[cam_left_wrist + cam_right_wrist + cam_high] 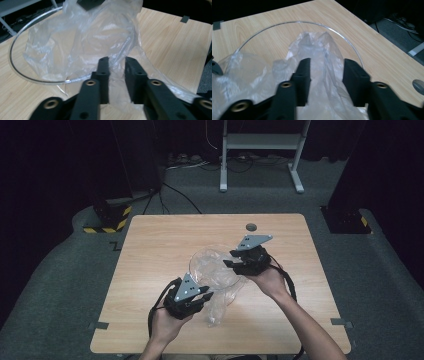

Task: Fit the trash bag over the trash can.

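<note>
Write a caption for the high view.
Two hand-held grippers work a clear plastic bag at a glass bowl.

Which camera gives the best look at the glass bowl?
The left gripper view: the bowl's clear rim curves around most of the plastic bag, close up. The right gripper view shows the far arc of the rim above the bag. In the high view it is small and faint between the two grippers, mostly lost against the bag.
</note>
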Demonstrator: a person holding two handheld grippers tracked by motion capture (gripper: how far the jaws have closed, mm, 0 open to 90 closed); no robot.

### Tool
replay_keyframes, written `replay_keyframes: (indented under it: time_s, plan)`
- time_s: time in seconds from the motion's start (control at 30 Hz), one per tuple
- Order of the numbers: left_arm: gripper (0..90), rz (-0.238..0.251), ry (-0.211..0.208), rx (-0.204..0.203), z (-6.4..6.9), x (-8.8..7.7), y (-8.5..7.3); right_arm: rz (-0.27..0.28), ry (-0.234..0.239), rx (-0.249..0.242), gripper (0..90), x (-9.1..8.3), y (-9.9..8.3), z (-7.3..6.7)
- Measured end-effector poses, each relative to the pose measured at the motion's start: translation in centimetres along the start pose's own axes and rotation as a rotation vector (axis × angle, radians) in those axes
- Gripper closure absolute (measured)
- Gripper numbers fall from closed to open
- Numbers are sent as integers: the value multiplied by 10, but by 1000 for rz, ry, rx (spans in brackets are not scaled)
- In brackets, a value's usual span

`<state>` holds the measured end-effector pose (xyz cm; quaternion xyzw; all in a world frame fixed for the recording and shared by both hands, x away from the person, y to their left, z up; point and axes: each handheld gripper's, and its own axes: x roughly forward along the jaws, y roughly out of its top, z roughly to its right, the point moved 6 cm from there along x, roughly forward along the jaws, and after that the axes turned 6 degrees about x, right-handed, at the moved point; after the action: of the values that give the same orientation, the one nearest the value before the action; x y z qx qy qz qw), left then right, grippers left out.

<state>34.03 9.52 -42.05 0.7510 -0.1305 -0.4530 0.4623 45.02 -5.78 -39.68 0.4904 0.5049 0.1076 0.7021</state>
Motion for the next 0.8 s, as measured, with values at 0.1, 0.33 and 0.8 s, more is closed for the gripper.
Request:
replay_keyframes:
  time_s: [0.1,0.33,0.8]
  plan:
    - [831,-2,3,-11,-2,0,-3,-11,8,-8,716,-2,-4,1]
    - [888,-21,68,-21,-9,-4,-13,-78,-25,-60,884,18,-5,6]
    - [885,68,151,-169,-54,-9,-28,5,-13,-7,637,14,-4,8]
